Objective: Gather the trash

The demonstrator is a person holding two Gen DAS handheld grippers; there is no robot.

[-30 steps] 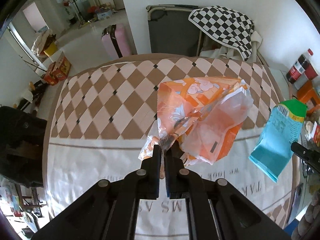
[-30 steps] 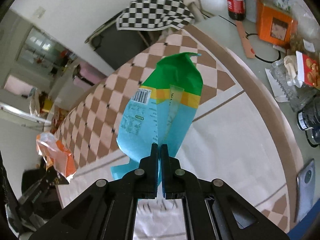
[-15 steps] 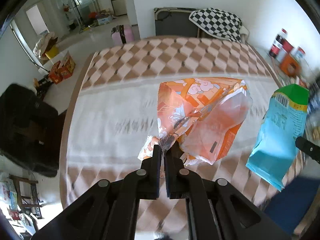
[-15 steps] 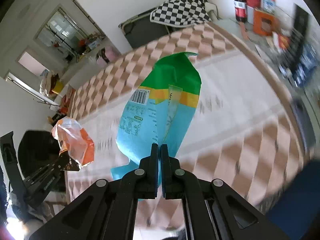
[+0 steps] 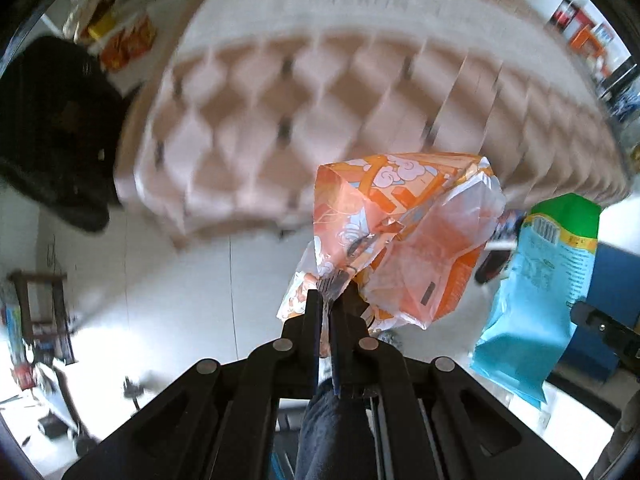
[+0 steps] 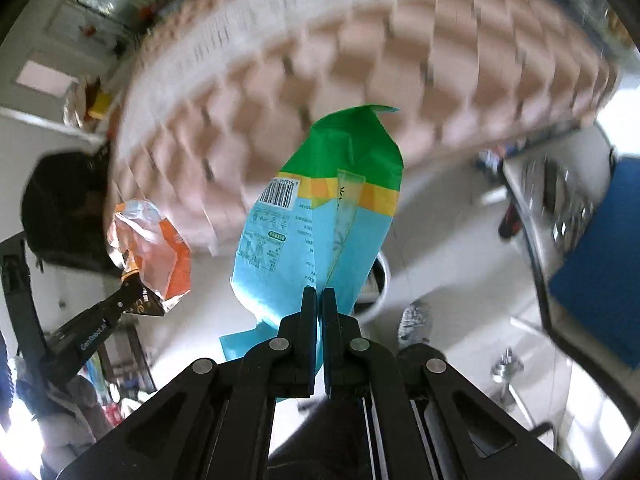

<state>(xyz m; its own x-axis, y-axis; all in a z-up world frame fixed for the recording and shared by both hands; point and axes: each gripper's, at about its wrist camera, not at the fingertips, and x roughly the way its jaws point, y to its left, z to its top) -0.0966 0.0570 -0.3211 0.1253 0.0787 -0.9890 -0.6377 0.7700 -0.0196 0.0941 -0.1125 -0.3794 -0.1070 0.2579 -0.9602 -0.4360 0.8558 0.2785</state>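
My left gripper (image 5: pixel 330 300) is shut on an orange and clear plastic wrapper (image 5: pixel 400 232) and holds it in the air over the floor, off the table edge. My right gripper (image 6: pixel 319 296) is shut on a blue, green and yellow snack bag (image 6: pixel 320 220), also held in the air. The snack bag shows at the right of the left wrist view (image 5: pixel 540 288). The orange wrapper shows at the left of the right wrist view (image 6: pixel 152 248). A white round bin rim (image 6: pixel 382 280) shows partly behind the snack bag, on the floor.
The round table with its checked pink cloth (image 5: pixel 320 92) fills the blurred upper part of both views. A black chair (image 5: pixel 52 128) stands at the left. A blue surface (image 6: pixel 600 256) and a grey counter (image 6: pixel 540 208) are at the right. White tiled floor lies below.
Both grippers have pulled back from over the table and tilted down, so the table has slid up and the floor shows below. Both still hold their bags. The view is motion-blurred.
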